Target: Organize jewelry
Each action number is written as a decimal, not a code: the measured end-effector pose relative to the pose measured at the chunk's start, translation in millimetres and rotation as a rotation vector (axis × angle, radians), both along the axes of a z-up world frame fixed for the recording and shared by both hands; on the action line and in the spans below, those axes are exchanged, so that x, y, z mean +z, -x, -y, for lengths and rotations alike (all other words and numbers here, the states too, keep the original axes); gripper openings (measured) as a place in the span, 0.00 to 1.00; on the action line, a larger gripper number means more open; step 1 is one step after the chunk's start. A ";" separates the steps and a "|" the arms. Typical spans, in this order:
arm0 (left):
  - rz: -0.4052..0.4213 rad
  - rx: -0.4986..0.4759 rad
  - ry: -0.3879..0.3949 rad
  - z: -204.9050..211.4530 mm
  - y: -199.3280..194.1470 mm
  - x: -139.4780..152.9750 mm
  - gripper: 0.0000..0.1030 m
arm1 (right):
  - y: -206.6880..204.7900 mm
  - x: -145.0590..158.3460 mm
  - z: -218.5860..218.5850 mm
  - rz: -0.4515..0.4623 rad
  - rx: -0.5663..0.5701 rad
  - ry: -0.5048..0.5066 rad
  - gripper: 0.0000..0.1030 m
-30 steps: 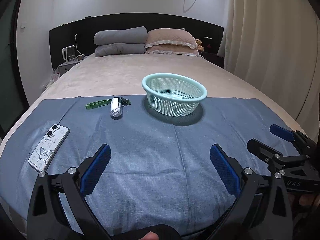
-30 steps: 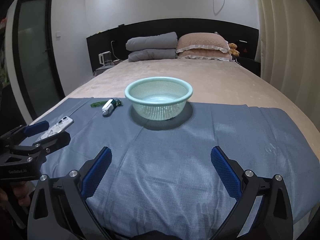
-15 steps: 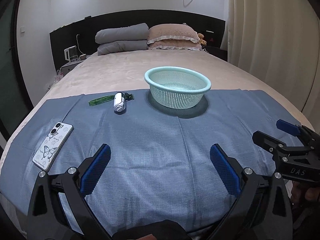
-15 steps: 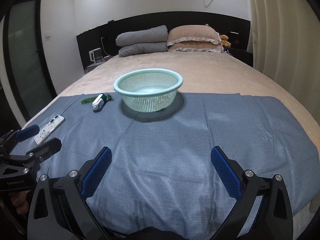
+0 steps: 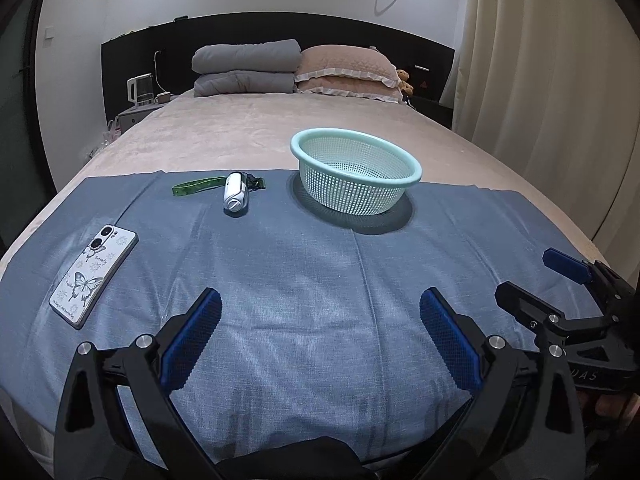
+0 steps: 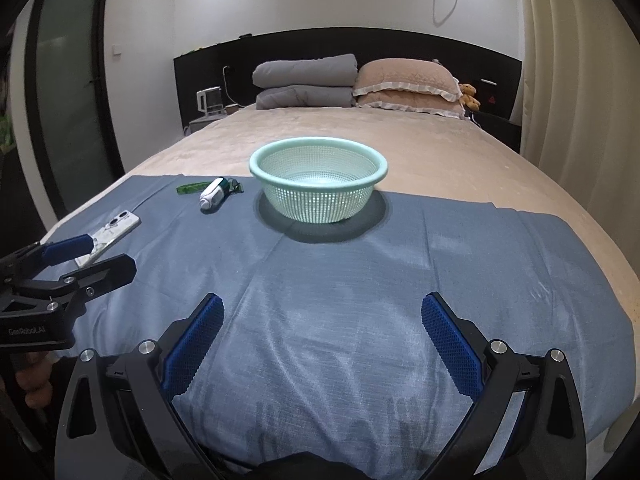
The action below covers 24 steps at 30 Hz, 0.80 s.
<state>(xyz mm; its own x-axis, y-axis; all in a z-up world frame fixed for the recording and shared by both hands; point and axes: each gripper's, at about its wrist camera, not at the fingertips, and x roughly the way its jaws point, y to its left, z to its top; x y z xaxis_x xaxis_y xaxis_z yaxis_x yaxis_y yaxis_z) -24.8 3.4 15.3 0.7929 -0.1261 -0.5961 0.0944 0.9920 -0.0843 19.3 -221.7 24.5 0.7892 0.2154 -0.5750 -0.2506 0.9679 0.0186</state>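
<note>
Butterfly phone case [image 5: 93,267], left view only

Matt woven blue cloth [image 5: 304,280], perforated glossy plastic basket [image 5: 356,184], smooth phone case [image 5: 94,276].

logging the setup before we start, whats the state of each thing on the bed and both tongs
basket: upright, looks empty
phone: face down on the cloth
white gadget: lying flat, green strap attached
cloth: spread flat
left tongs: open, empty
right tongs: open, empty
</note>
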 end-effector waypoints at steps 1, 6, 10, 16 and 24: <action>0.006 -0.002 -0.011 1.5 1.1 0.4 0.95 | 0.6 0.1 -0.6 0.002 0.002 0.002 0.92; 0.018 0.008 -0.050 7.3 3.5 1.3 0.95 | 2.0 0.3 -0.1 0.003 0.003 0.005 0.92; 0.023 0.014 -0.061 8.4 4.7 2.0 0.95 | 2.5 0.2 1.4 0.004 0.004 -0.002 0.92; 0.002 0.035 -0.057 5.8 2.1 0.0 0.95 | 3.4 0.6 3.0 0.006 0.000 -0.004 0.92; 0.002 0.005 -0.080 12.7 3.8 -0.8 0.95 | 2.5 1.9 5.5 0.006 -0.010 -0.003 0.92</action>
<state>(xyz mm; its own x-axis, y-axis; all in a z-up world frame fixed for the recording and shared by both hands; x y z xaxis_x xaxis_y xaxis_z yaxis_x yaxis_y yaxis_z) -28.6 -9.3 14.5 0.7949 -0.0742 -0.6022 0.0895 0.9960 -0.0045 16.9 -227.2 26.4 0.7945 0.2094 -0.5699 -0.2411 0.9703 0.0204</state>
